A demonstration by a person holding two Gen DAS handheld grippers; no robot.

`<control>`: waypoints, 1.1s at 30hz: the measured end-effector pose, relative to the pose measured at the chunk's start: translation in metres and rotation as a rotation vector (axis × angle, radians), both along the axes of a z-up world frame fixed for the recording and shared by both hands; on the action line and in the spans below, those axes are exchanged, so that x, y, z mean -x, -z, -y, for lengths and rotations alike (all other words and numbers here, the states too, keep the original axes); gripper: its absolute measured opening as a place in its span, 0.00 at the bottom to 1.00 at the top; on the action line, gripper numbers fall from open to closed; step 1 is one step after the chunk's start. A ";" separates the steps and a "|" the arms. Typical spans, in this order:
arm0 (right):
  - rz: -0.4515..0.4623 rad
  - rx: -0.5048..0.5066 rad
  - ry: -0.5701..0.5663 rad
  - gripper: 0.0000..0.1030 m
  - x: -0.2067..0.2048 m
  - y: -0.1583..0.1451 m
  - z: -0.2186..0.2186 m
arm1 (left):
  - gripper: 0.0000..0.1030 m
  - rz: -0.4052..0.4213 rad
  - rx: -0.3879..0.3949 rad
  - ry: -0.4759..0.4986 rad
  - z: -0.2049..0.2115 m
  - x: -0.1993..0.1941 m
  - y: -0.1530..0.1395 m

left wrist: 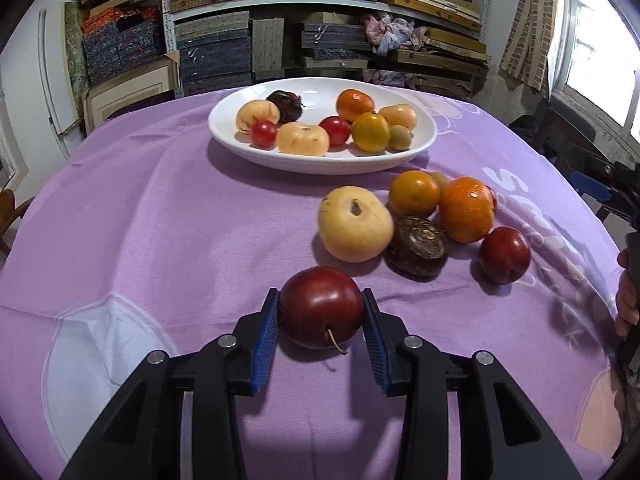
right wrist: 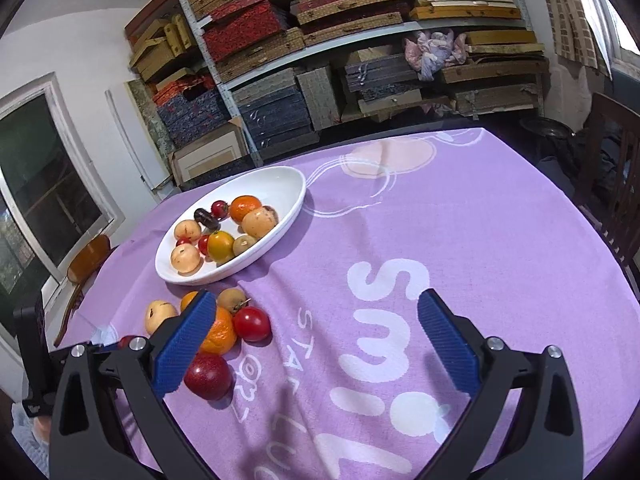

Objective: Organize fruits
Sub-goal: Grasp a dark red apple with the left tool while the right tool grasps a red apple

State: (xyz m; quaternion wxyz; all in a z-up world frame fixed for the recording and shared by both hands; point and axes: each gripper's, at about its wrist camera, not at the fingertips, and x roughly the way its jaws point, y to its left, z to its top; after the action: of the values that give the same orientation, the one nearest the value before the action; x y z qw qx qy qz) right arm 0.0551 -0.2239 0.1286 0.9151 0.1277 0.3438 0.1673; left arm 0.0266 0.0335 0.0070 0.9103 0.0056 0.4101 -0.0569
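The left claw has a dark red plum between its blue pads, apparently gripped, low over the purple-clothed surface. The white plate lies toward twelve o'clock, past the loose fruit pile at one o'clock. The right claw hangs wide open and empty; its view shows a small fruit behind the pile and the plate's long axis running away diagonally.
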 end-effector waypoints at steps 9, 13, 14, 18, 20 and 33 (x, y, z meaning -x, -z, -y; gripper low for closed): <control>0.074 0.182 -0.343 0.80 0.033 -0.004 -0.074 | 0.39 0.040 0.043 -0.171 -0.056 0.008 -0.012; 0.007 0.251 -0.407 0.55 0.034 0.012 -0.097 | 0.39 0.012 0.073 -0.188 -0.065 0.007 -0.009; 0.005 0.260 -0.403 0.55 0.034 0.015 -0.099 | 0.39 0.015 0.067 -0.182 -0.063 0.009 -0.010; 0.007 0.259 -0.401 0.55 0.035 0.018 -0.101 | 0.39 0.025 0.041 -0.142 -0.052 0.011 -0.010; 0.002 0.264 -0.404 0.55 0.034 0.020 -0.105 | 0.39 0.019 0.035 -0.127 -0.048 0.011 -0.007; -0.062 0.271 -0.388 0.40 0.023 0.031 -0.113 | 0.40 -0.001 0.049 -0.104 -0.042 0.010 -0.004</control>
State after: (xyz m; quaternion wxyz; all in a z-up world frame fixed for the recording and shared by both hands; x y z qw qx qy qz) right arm 0.0324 -0.1113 0.0978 0.8637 -0.0597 0.4091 0.2882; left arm 0.0167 0.0755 0.0110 0.9116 -0.0382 0.4088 -0.0194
